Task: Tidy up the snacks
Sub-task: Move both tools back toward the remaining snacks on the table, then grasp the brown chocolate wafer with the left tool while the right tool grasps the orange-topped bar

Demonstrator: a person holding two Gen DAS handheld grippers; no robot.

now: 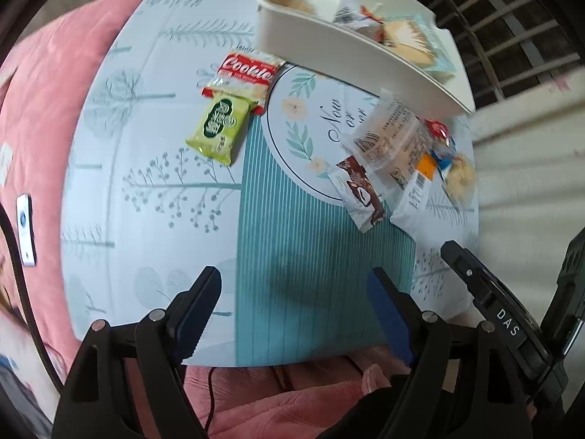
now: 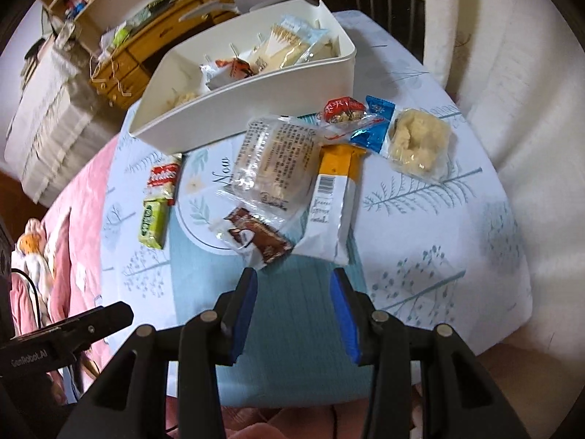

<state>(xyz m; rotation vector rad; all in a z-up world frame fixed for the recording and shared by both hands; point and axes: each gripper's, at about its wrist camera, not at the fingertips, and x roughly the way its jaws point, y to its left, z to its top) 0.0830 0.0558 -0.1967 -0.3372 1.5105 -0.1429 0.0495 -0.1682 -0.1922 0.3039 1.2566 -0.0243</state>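
Eight loose snack packets [image 2: 278,168], one box [image 2: 234,109]; both tools [image 2: 292,278] gape empty.

We see our right gripper [image 2: 292,285] empty above the tablecloth [image 2: 420,219]. Wrapped snacks [image 2: 278,161] lie beside a white bin [image 2: 234,109].

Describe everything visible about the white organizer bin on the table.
The white organizer bin looks like smooth, matte plastic: long, with tall plain walls, rounded corners and an open top. Thin white dividers split the inside into compartments. It already holds several wrapped snacks, including a clear-wrapped pastry at one end and a red-and-white packet near the middle. It stands upright at the far side of the printed tablecloth, behind the loose snacks. The Cookies packet lies close against its base; contact cannot be told.
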